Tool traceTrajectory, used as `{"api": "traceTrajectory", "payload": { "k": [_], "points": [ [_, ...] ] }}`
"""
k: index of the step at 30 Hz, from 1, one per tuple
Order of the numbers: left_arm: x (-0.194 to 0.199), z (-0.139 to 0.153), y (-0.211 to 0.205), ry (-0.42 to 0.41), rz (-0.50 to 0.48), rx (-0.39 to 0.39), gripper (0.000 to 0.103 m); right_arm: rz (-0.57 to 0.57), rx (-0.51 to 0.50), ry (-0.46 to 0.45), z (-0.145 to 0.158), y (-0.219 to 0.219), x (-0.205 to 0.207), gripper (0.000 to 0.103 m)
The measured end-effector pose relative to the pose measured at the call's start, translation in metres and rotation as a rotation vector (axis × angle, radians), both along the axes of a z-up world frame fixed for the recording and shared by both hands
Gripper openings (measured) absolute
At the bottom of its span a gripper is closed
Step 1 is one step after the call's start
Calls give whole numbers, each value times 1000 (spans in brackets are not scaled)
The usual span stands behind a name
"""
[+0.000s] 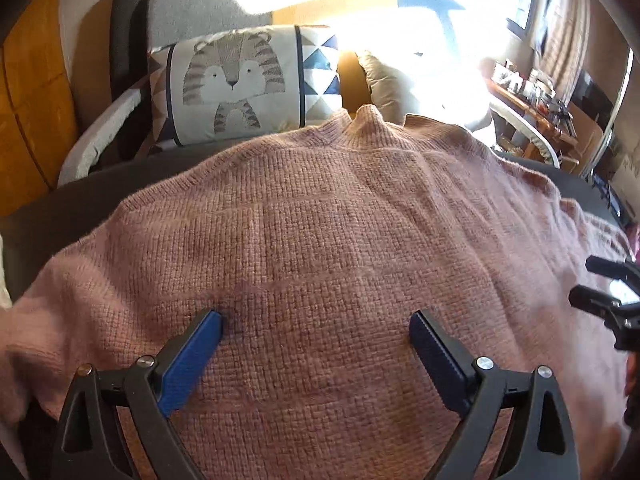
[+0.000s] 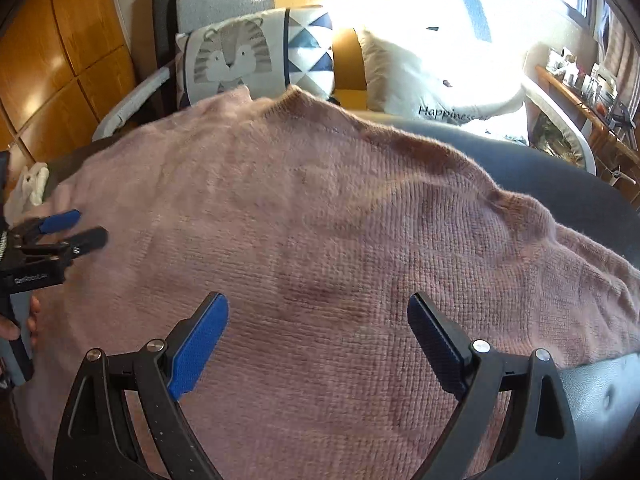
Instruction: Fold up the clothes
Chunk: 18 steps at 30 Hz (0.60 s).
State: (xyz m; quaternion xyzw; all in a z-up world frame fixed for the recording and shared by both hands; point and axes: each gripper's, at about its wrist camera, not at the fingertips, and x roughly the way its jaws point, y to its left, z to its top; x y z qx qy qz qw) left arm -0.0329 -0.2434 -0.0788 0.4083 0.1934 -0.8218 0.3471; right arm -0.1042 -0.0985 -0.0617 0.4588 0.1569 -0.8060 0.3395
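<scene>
Nearest to us are our own tongs: the left gripper (image 1: 316,326) stands with its blue-padded fingers (image 1: 192,360) spread wide apart, holding nothing, and the right gripper (image 2: 318,310) is spread just as wide, also empty. Under and between both pairs of fingers lies the pink knitted sweater (image 1: 320,240), spread out flat on a dark bed cover (image 2: 540,168); whether the fingertips touch the knit or hang just above it we cannot tell. The sweater's collar (image 1: 368,114) points away from us, straight ahead of the left tongs, and in the right wrist view it sits ahead and to the left of the right tongs. To the right of the left tongs, at the edge of its view, we see the black tips of the right tongs over the sweater; to the left of the right tongs we see the left tongs side-on over the knit, with a hand (image 2: 22,324) around its handle. Beyond the collar a cushion with a tiger picture (image 1: 240,84) leans upright, and to its right, further ahead of the right tongs, sits a white pillow with the word "Happiness" (image 2: 440,76) in strong sunlight. Far off to the right runs a wooden shelf (image 1: 552,112) crowded with small things too blurred to name.
</scene>
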Motion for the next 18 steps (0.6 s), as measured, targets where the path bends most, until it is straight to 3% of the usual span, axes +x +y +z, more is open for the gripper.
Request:
{"api": "traceTrajectory", "payload": {
  "k": [3, 7, 13, 18],
  "points": [
    [9, -1, 1, 5, -28, -16, 97, 15, -21, 13, -8, 18, -7, 98],
    [25, -2, -14, 45, 16, 13, 97, 27, -15, 16, -9, 23, -8, 99],
    [19, 3, -14, -7, -5, 1, 96, -13, 7, 6, 6, 18, -12, 99],
    [2, 20, -38, 53, -35, 6, 96, -17, -12, 50, 17, 7, -34, 99]
  ]
}}
